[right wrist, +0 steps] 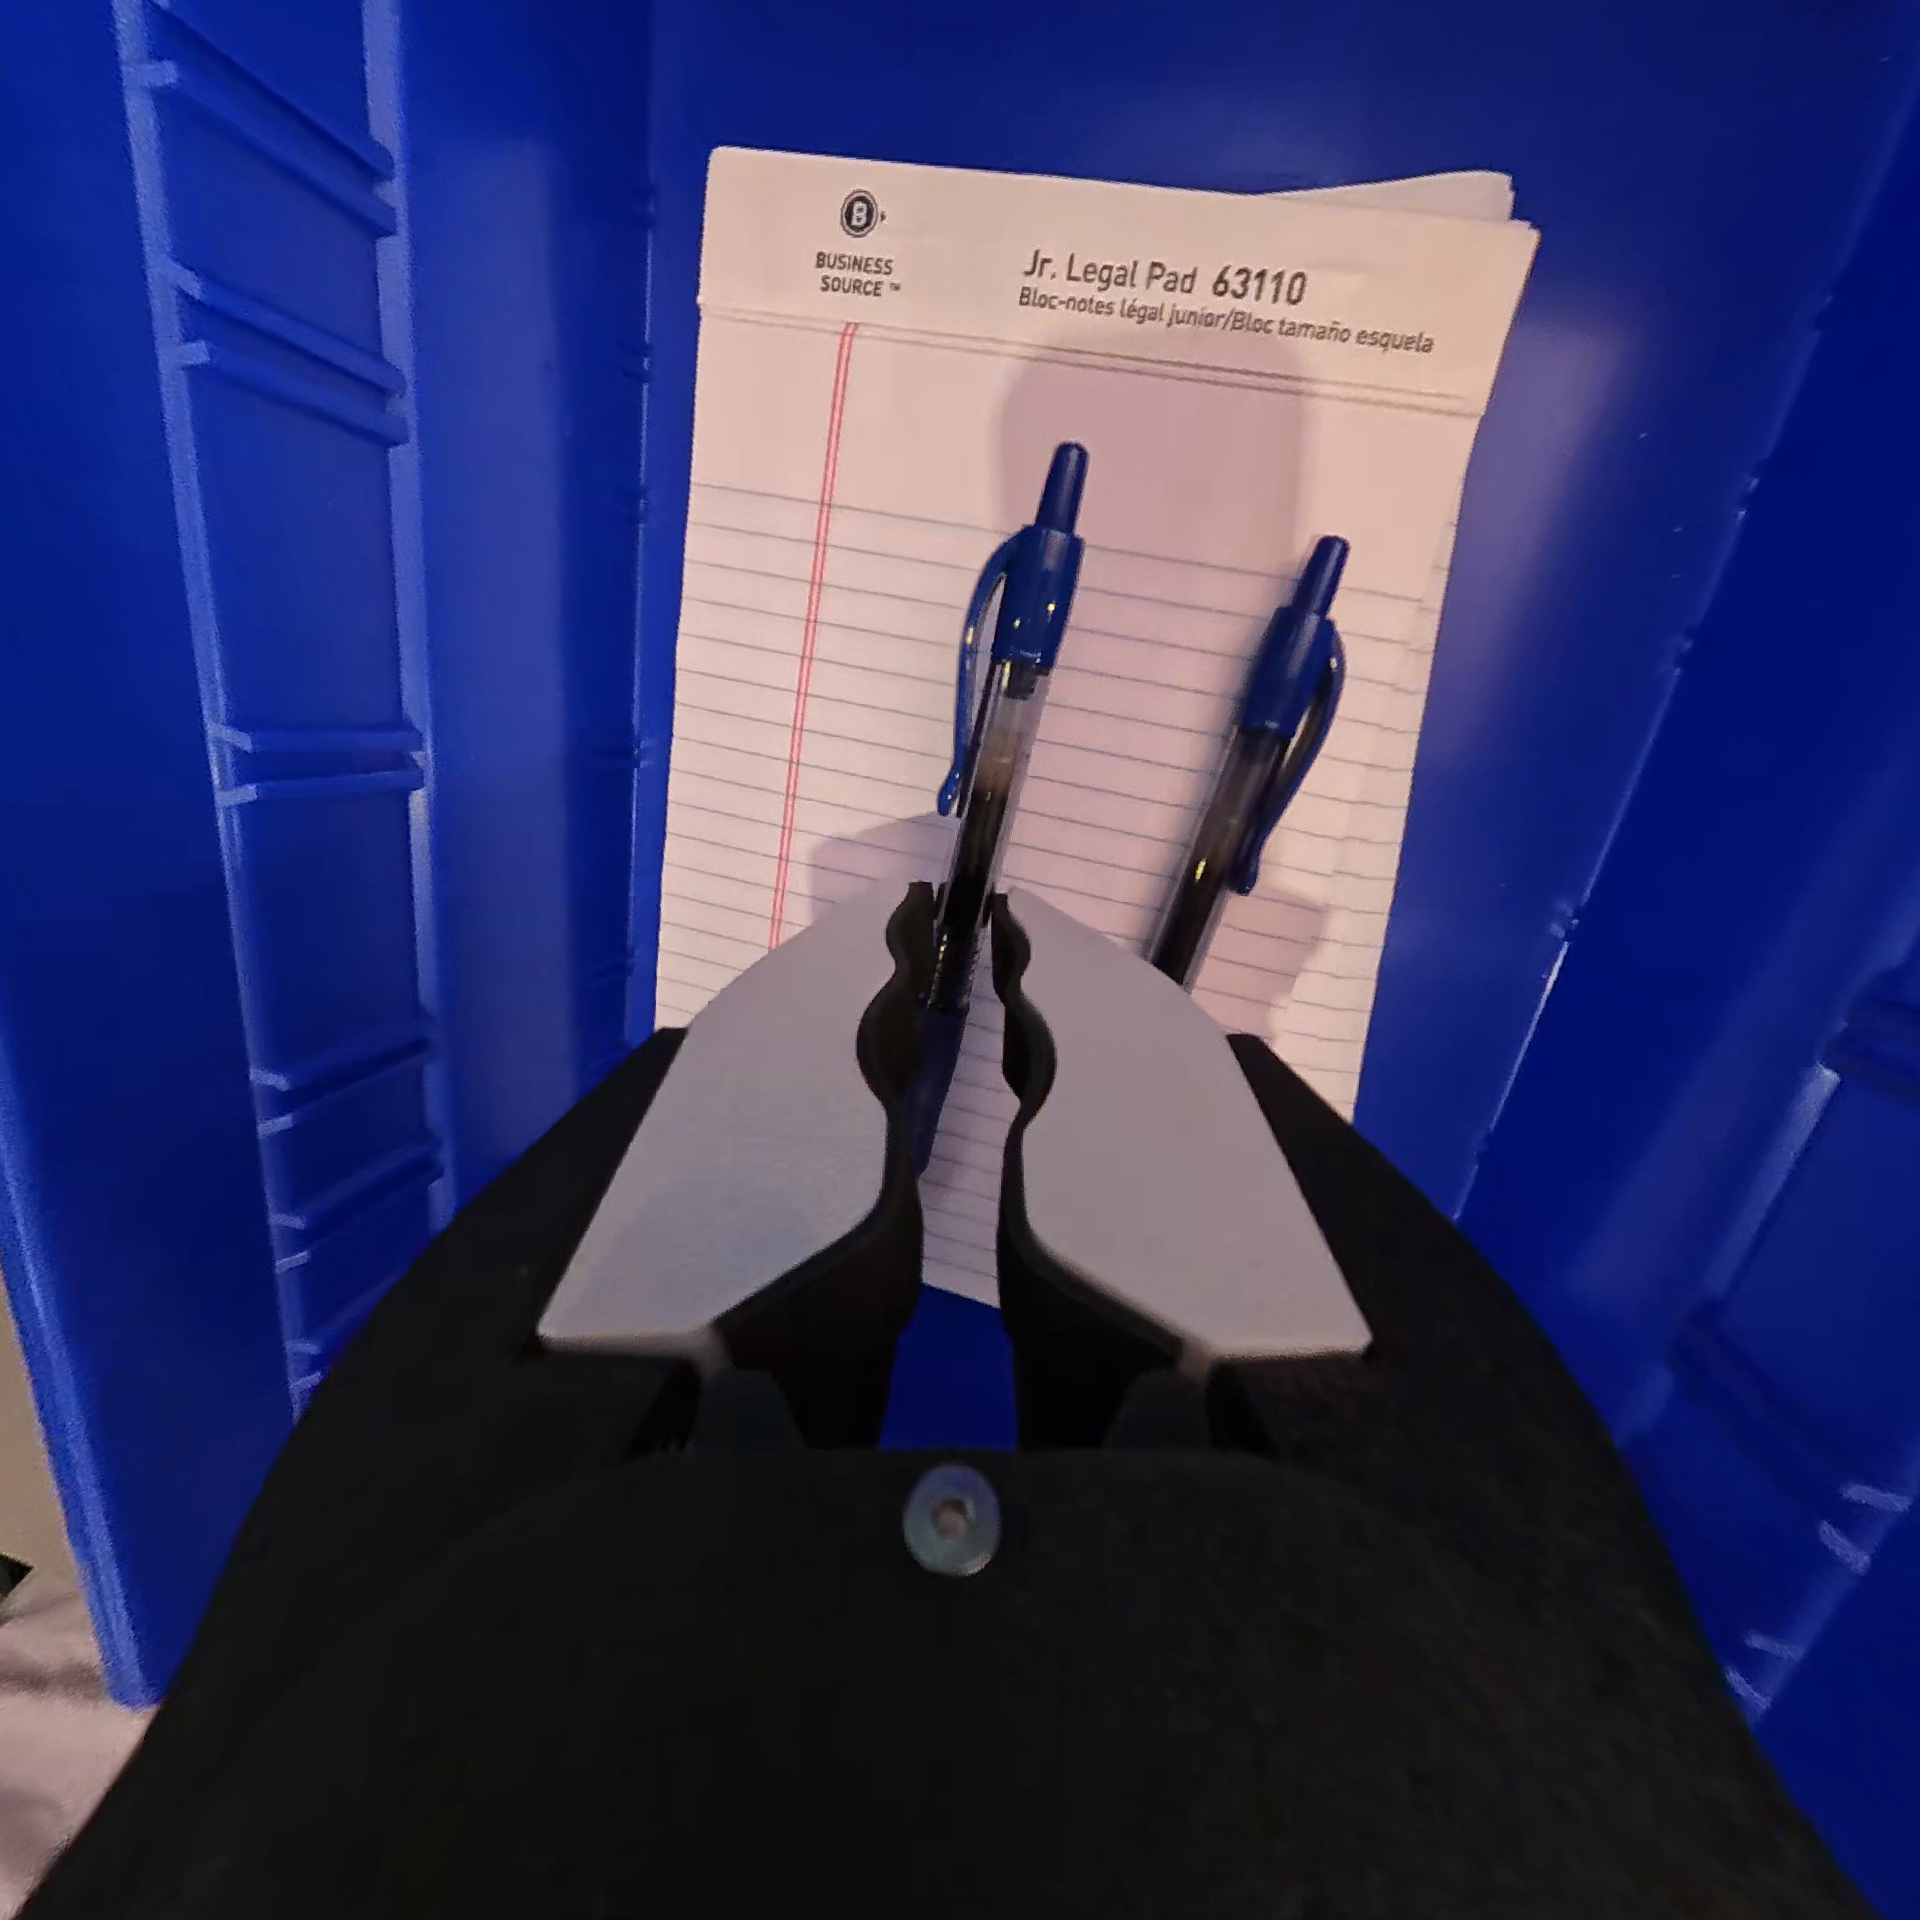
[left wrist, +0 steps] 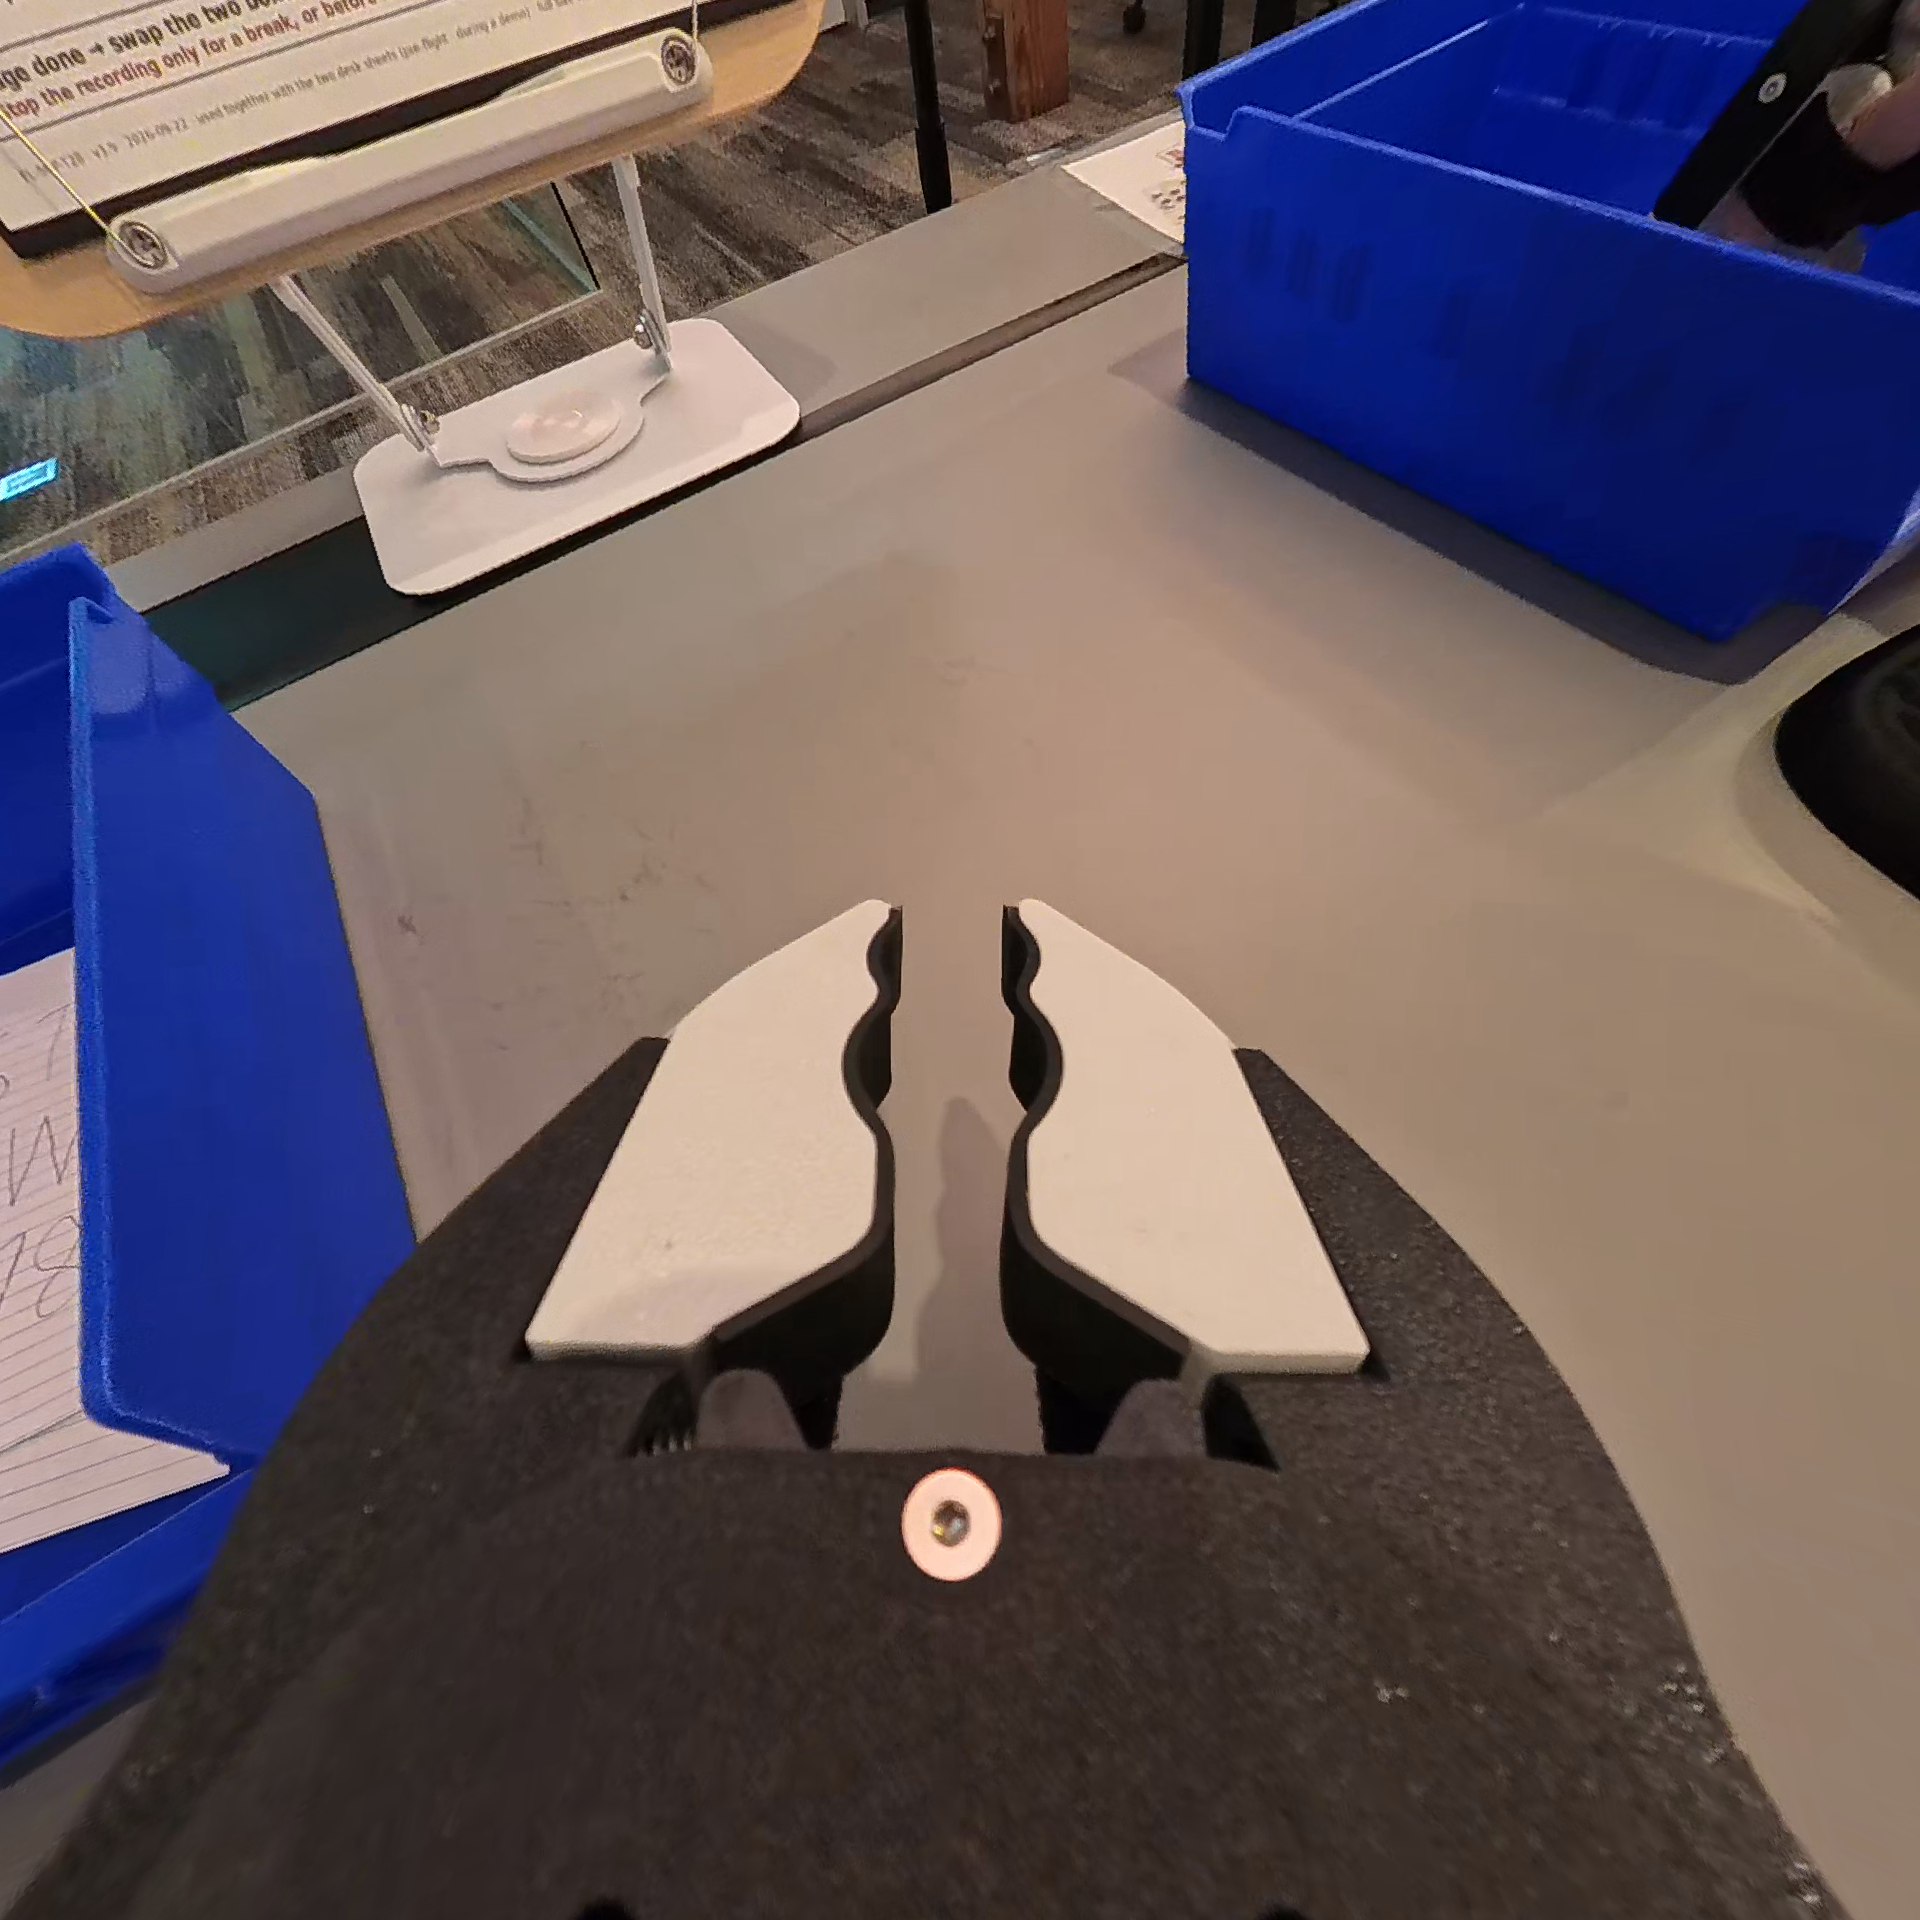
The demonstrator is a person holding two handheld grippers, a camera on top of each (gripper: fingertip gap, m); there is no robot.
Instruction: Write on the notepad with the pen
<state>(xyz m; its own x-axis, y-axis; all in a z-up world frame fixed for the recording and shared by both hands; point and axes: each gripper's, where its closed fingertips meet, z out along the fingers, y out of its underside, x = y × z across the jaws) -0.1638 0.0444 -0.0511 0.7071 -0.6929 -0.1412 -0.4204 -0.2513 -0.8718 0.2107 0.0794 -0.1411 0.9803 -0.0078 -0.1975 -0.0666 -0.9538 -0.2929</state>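
Notepad (right wrist: 1081, 665) paper lies flat on the floor of a deep blue bin (right wrist: 312, 727), its printed header strip toward the bin's far wall and its ruled sheet facing up, so the pad serves as the bed for everything else in the right wrist view. That bin is, by my reading, the supply box, which would explain why the pad and pens are stored together inside it and not out on the desk (left wrist: 1039, 727). Two blue click pens rest on the notepad, lengthwise down the sheet with clicker ends toward the header. One pen (right wrist: 1003, 727) runs down the middle of the pad, and the spare pen (right wrist: 1262, 758) lies just beside it, nearer the pad's right edge. The right gripper (right wrist: 951, 904) reaches into the bin over the pad's near end, its fingers (right wrist: 790, 1122) set narrow on either side of the middle pen's barrel; whether they already pinch it or merely straddle it I cannot tell. Taking the lower barrel would leave the writing tip controllable, so this looks like the pick-up step. Away from that notepad, the left gripper (left wrist: 951, 914) hovers over bare desk, fingers narrowly apart with nothing between them, likely waiting to steady the pad. Another blue bin (left wrist: 197, 987) beside it holds a written-on sheet (left wrist: 42, 1195).
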